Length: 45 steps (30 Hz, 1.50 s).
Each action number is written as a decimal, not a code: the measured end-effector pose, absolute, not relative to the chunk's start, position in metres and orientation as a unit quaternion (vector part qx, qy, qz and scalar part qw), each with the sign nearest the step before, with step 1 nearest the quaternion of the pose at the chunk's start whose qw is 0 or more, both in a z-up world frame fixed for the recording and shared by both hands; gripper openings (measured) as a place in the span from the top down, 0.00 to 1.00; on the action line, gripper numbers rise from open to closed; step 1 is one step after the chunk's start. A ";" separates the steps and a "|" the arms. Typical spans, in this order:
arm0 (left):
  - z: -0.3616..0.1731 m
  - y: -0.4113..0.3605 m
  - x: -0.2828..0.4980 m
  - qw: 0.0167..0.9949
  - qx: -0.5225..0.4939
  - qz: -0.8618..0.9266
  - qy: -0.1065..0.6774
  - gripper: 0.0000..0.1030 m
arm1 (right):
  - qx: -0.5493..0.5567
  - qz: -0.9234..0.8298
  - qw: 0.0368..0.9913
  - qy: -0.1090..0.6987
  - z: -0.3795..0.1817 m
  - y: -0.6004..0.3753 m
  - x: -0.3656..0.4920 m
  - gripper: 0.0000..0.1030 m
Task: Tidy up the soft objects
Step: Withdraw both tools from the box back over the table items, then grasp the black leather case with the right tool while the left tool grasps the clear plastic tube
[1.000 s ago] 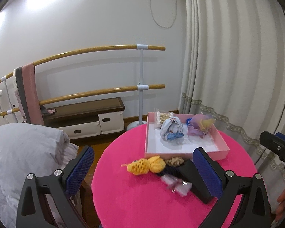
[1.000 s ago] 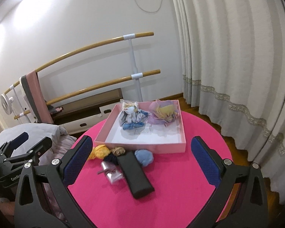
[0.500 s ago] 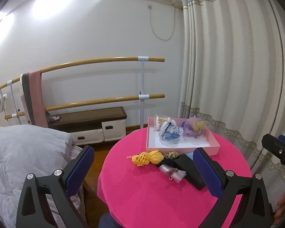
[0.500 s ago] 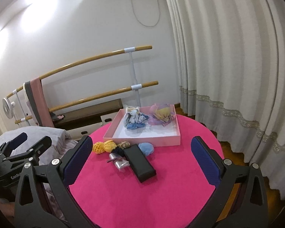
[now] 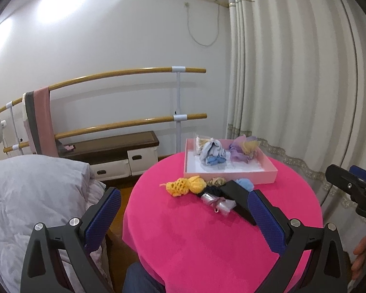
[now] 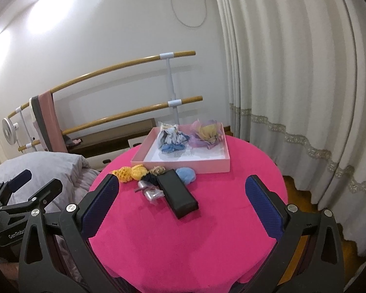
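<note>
A pink tray (image 5: 268, 172) (image 6: 183, 166) stands at the far side of a round pink table (image 5: 195, 232) (image 6: 183, 232). In it lie a grey-blue cloth bundle (image 5: 213, 151) (image 6: 170, 138) and a purple-yellow scrunchie (image 5: 245, 147) (image 6: 206, 133). In front of the tray lie yellow knitted pieces (image 5: 186, 186) (image 6: 130, 172), a tan scrunchie (image 6: 158, 170), a dark scrunchie (image 6: 150, 178), a light blue puff (image 6: 186, 175), a clear wrapped item (image 5: 218, 201) (image 6: 150, 193) and a black case (image 5: 239, 201) (image 6: 177, 195). My left gripper (image 5: 183, 219) and right gripper (image 6: 181, 205) are open, empty and held back above the table's near side.
A bed with grey bedding (image 5: 31, 195) lies to the left of the table. Wooden ballet bars (image 5: 134, 73) and a low cabinet (image 5: 114, 151) stand at the wall. Curtains (image 5: 292, 85) hang to the right.
Both grippers have pulled back and up from the table, so the objects look smaller and farther. Both stay open. Nothing on the table has moved.
</note>
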State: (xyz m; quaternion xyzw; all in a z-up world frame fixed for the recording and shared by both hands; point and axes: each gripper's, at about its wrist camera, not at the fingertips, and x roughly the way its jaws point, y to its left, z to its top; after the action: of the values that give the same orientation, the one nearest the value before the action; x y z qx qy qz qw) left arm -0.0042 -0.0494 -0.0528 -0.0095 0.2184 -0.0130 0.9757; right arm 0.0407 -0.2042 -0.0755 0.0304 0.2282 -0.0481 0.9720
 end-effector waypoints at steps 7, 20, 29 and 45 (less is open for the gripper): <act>-0.065 -0.044 0.015 0.971 -0.016 -0.009 0.240 0.00 | 0.034 -0.054 0.965 0.254 -0.093 -0.213 0.056 0.00; -0.102 -0.043 0.076 0.953 -0.035 -0.010 0.301 0.00 | 0.021 -0.043 0.941 0.335 -0.145 -0.222 0.113 0.00; -0.128 -0.053 0.138 0.937 -0.040 -0.009 0.348 0.00 | 0.011 -0.031 0.916 0.399 -0.189 -0.234 0.160 0.00; -0.170 -0.071 0.228 0.916 -0.043 -0.013 0.399 0.00 | -0.027 0.020 0.891 0.454 -0.238 -0.227 0.222 0.27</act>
State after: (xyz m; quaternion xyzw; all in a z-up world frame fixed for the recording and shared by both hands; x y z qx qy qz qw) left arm 0.2280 -0.0707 -0.1699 -0.0428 0.3988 -0.0128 0.9160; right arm 0.2224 -0.2269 -0.2375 -0.0271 0.4536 0.0196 0.8906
